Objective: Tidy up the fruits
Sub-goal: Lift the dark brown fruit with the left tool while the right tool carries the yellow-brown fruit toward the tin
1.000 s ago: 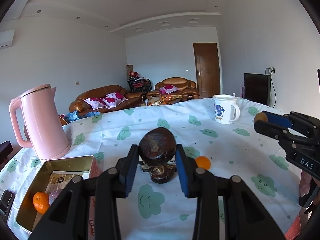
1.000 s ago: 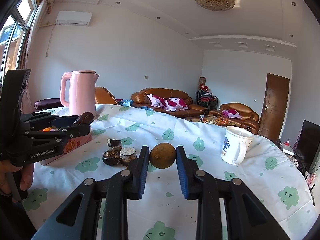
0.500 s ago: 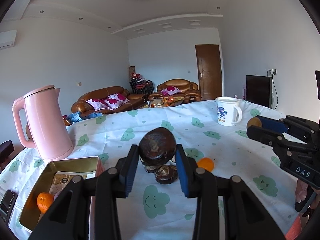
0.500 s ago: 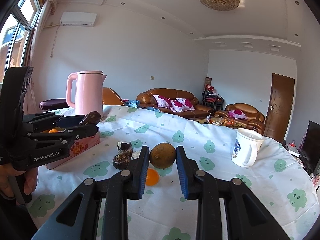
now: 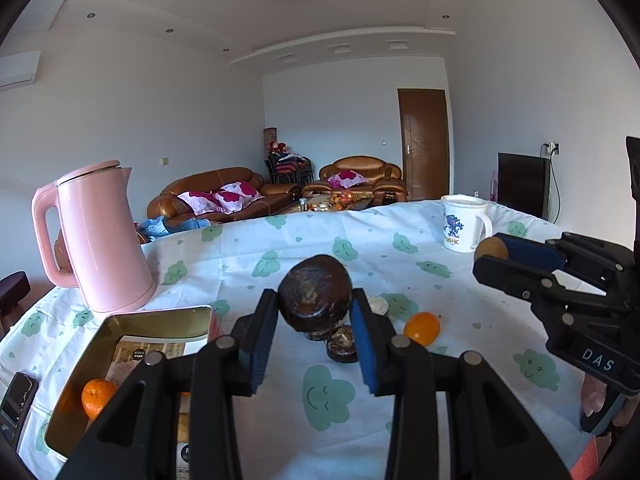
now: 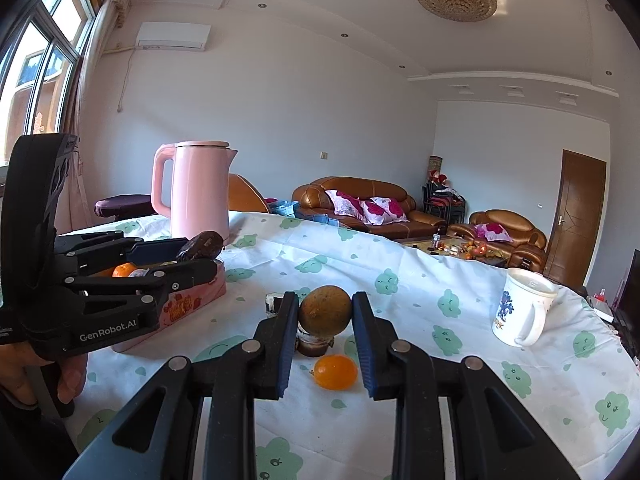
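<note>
My left gripper [image 5: 314, 300] is shut on a dark brown, rough round fruit [image 5: 315, 290], held above the tablecloth near an open gold tin box [image 5: 100, 336]. An orange [image 5: 98, 396] lies in the box. My right gripper [image 6: 325, 305] is shut on a tan round fruit [image 6: 326, 311] and hangs over a small orange [image 6: 335, 372] on the cloth. Dark fruit pieces [image 5: 342, 345] lie beside that small orange [image 5: 422, 327]. Each gripper shows in the other's view: the right gripper [image 5: 490, 258] at the right, the left gripper [image 6: 200, 257] at the left over the pink-sided box [image 6: 192, 300].
A pink kettle [image 5: 96, 236] stands behind the box at the left. At the far right of the table is a white mug [image 5: 464, 222]. A dark phone [image 5: 16, 404] lies at the table's left edge. A hand [image 6: 68, 376] holds the left gripper's handle.
My right gripper has moved left, closer to the left gripper, and the small orange now shows under it. The left gripper has stayed about where it was. Both grips are unchanged.
</note>
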Tool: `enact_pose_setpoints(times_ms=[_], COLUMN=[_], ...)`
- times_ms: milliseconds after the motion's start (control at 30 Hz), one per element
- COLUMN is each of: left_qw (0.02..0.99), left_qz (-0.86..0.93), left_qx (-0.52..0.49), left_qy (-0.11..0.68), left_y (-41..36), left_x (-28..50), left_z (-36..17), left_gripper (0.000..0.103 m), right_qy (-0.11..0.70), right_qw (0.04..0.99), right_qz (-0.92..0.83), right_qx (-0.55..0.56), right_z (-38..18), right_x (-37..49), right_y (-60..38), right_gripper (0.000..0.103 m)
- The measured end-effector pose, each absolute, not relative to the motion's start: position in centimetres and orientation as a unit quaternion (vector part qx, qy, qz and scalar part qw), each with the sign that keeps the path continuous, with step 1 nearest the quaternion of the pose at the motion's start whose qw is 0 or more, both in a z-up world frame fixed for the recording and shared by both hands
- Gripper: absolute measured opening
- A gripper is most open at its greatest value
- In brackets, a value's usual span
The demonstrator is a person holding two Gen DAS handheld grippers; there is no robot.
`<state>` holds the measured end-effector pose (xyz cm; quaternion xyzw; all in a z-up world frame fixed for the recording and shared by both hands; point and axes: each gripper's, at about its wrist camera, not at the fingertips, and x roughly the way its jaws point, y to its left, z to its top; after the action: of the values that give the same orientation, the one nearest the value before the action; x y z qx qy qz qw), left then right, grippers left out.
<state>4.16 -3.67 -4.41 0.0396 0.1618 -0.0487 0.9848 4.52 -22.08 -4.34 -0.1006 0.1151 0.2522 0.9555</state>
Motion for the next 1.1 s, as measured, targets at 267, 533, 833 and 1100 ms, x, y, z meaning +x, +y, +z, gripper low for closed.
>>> enact_pose_setpoints(times_ms=[267, 533, 833, 1100], left_qw=[0.985, 0.985, 0.985, 0.984], left_qz=[-0.041, -0.029, -0.011, 0.009], left_qx=[0.031, 0.023, 0.01, -0.001], left_qy=[0.163, 0.166, 0.171, 0.177], left_y=[-2.4, -1.0, 0.9, 2.7], left_x=[4.0, 3.8, 3.8, 3.7], left_z=[-4.2, -4.4, -4.5, -4.5], left_gripper=[0.038, 0.038, 0.038, 0.038], right_qy=[0.116, 0.11, 0.105, 0.102], right_qw=[0.95, 0.945, 0.937, 0.93], right_qz=[0.268, 0.285, 0.304, 0.322], right_qx=[-0.108, -0.118, -0.133, -0.144], right_z=[-4.1, -3.6, -3.3, -2.9], right_x=[4.8, 4.6, 4.5, 4.5], right_y=[-20.2, -18.3, -15.8, -13.7], right_gripper=[0.029, 0.029, 0.029, 0.029])
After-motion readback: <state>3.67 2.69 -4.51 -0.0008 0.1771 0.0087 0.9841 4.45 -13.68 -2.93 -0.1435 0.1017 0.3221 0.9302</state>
